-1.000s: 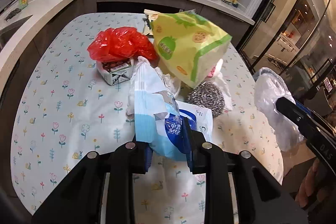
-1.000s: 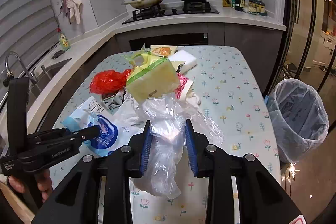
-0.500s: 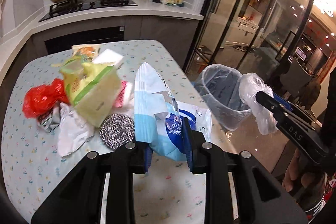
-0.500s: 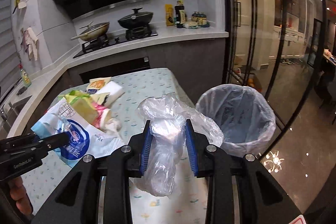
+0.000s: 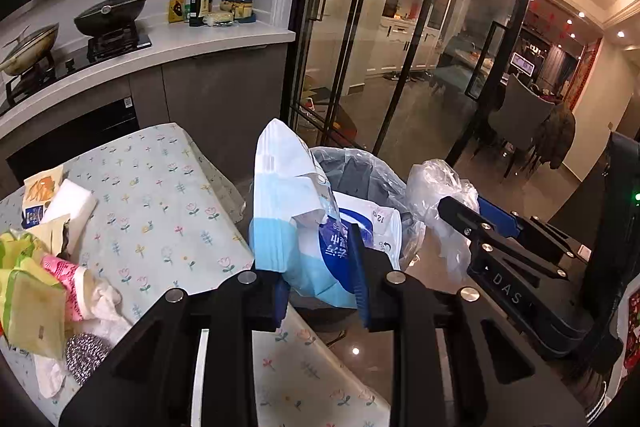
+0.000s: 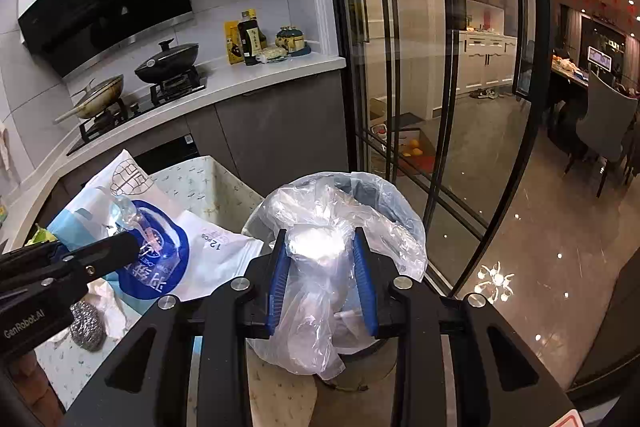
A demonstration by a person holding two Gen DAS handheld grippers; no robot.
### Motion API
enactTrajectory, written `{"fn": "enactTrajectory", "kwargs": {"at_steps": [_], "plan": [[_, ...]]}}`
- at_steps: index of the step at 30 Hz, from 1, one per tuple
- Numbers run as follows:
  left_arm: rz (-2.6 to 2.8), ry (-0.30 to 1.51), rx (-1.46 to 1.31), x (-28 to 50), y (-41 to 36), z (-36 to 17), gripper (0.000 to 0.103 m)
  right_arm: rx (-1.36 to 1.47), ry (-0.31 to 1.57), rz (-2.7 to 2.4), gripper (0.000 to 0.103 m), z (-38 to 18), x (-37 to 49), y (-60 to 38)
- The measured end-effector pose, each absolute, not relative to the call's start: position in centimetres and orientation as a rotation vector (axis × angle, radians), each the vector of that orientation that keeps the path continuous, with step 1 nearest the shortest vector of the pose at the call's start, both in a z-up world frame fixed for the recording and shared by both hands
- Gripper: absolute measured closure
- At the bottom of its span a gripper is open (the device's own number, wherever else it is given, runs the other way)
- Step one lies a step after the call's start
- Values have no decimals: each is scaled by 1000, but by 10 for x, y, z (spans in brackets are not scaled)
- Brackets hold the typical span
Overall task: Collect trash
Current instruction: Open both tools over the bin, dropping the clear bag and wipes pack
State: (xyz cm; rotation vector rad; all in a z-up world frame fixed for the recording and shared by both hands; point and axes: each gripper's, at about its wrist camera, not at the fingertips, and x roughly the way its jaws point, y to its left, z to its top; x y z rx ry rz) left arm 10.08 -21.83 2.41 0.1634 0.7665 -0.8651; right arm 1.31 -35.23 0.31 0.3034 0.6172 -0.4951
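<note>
My left gripper [image 5: 320, 283] is shut on a blue-and-white plastic package [image 5: 296, 211] and holds it in the air in front of the lined trash bin [image 5: 360, 171]. The package also shows in the right wrist view [image 6: 160, 251], held by the left gripper [image 6: 128, 247]. My right gripper [image 6: 323, 279] is shut on a crumpled clear plastic bag [image 6: 320, 283] above the bin [image 6: 384, 195]. In the left wrist view the right gripper [image 5: 452, 207] holds that bag [image 5: 436, 187] just right of the bin.
A floral-cloth table [image 5: 160, 211] holds remaining trash at its left: a yellow-green bag [image 5: 28, 299], pink wrapper [image 5: 64, 279], steel scourer [image 5: 84, 351], white sponge [image 5: 68, 203]. Glass sliding doors [image 6: 440, 107] stand behind the bin. A counter with a stove and pots [image 6: 168, 67] runs along the back.
Both grippers have swung right, away from the table's trash pile toward the bin. Each keeps hold of its item; the clear bag now hangs over the bin.
</note>
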Motion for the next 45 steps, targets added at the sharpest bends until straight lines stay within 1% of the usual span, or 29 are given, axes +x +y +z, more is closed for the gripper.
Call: {"fn": "enactTrajectory", "kwargs": {"at_steps": [5,7,12,13,14,16,17,19,20,21,22,23,31,38,42,45], "plan": [[-874,789,200,113,-251,8,77,333,629,-512,73,-8,26,-378],[-879,792,212,117,-261,1,74,351,632,-514,73,-13,32,-387],[-877,807,240,125,-282,-10,72,375,652,-510,73,-27,51,-403],[-872,805,242,126,-284,-13,72,380,654,-507,72,-28,53,-405],[-871,805,246,128,-286,-15,71,384,652,-505,69,-30,56,-407],[-854,806,254,131,-289,-18,63,387,643,-506,69,-31,60,-410],[-842,807,252,134,-290,-19,61,391,640,-513,68,-32,61,-412],[-828,819,238,139,-290,-21,49,417,633,-516,65,-32,62,-417],[-827,828,222,143,-288,-21,45,430,627,-512,63,-32,62,-420],[-824,832,210,145,-286,-22,39,435,620,-514,60,-31,62,-421],[-821,829,202,147,-284,-21,36,432,615,-516,58,-30,61,-421],[-818,823,198,147,-282,-20,34,424,614,-517,54,-29,62,-419],[-792,808,187,154,-272,-15,33,408,605,-509,51,-21,63,-410],[-757,784,178,151,-251,-7,33,355,587,-492,42,-6,59,-385],[-715,760,168,148,-229,0,27,339,577,-468,41,2,55,-366],[-690,755,153,148,-209,5,27,322,571,-445,38,8,53,-349]]}}
